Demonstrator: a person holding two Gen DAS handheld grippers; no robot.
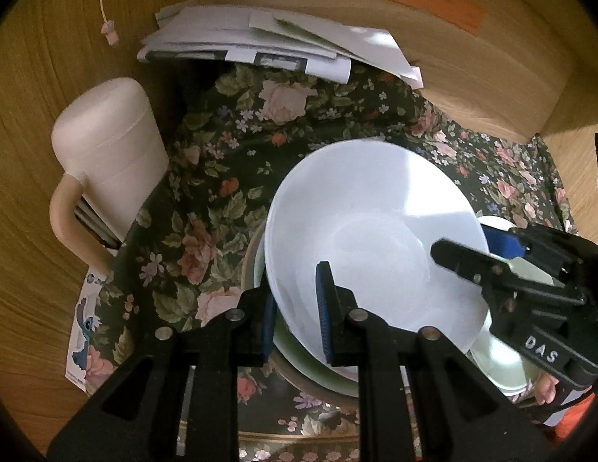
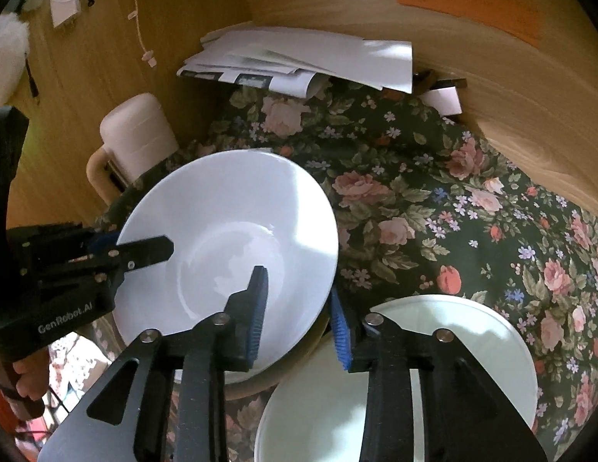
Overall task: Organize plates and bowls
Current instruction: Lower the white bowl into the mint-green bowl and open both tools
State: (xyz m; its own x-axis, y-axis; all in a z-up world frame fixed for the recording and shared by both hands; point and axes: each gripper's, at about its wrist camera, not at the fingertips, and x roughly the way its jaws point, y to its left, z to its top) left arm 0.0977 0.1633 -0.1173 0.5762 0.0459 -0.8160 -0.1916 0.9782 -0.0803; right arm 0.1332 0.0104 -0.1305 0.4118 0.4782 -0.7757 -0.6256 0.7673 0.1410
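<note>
**Two grippers on one white bowl: rim hold and handling notes**

Two grippers work the same white bowl (image 1: 376,238), which sits tilted on top of a stack: beneath it we see a pale green dish (image 1: 299,358) and, under that, a tan bowl (image 2: 268,377), all on the floral cloth (image 1: 222,161).

Handling, as we judge it: the white bowl looks glazed ceramic or glass, so stiff, smooth, fairly heavy for its size and breakable. A slick rim gives the ribbed blue pads little to bite on. We would take it at the rim, one finger inside and one outside, seated deep enough that the wall cannot pivot out. It should be set down gently, since it rests on other crockery.

Left gripper (image 1: 299,308): clenched on the bowl's near rim. The inner blue pad (image 1: 324,308) lies against the inside wall and the outer finger sits behind the rim, so the wall is pinched between them.

Right gripper (image 2: 299,308): it straddles the bowl's right-hand rim, left finger inside, right finger outside. A gap shows between the outer pad (image 2: 339,331) and the wall, so we read it as released, not gripping.

To the right of the stack, near the right gripper, lies a pale plate (image 2: 472,331). A cream mug (image 1: 106,146) stands upside down at far left, and loose papers (image 1: 268,38) lie at the far edge.
</note>
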